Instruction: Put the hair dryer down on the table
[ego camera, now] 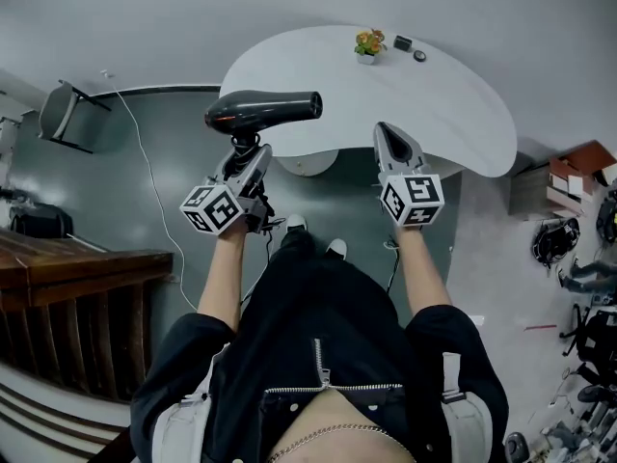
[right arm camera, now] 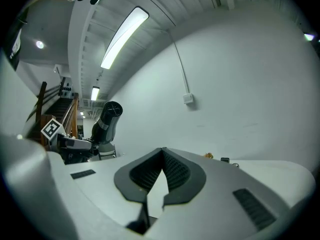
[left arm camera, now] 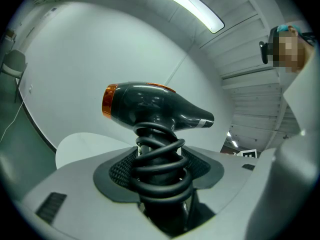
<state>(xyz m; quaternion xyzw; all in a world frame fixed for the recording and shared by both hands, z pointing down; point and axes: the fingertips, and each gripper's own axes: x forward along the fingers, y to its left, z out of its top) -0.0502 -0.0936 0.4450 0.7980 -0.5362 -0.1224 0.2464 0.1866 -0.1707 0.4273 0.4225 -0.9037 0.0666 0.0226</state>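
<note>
Left gripper (ego camera: 249,152): clamped on hair dryer (ego camera: 260,111) handle, cord coiled round it.
Hair dryer: held up at table's (ego camera: 463,114) near-left edge.
Right gripper (ego camera: 386,133): jaws together, empty.
Far edge: potted plant (ego camera: 367,44) stood there.

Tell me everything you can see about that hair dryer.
The hair dryer is glossy black plastic, by the look of it, with an orange ring at its back end and a tapered nozzle pointing to the person's right. It lies level in the air, handle down. A black cord is wound in loops round the handle, and the left tool is clamped on that wrapped handle. It is held up near the front edge of the white table, not resting on it.
</note>
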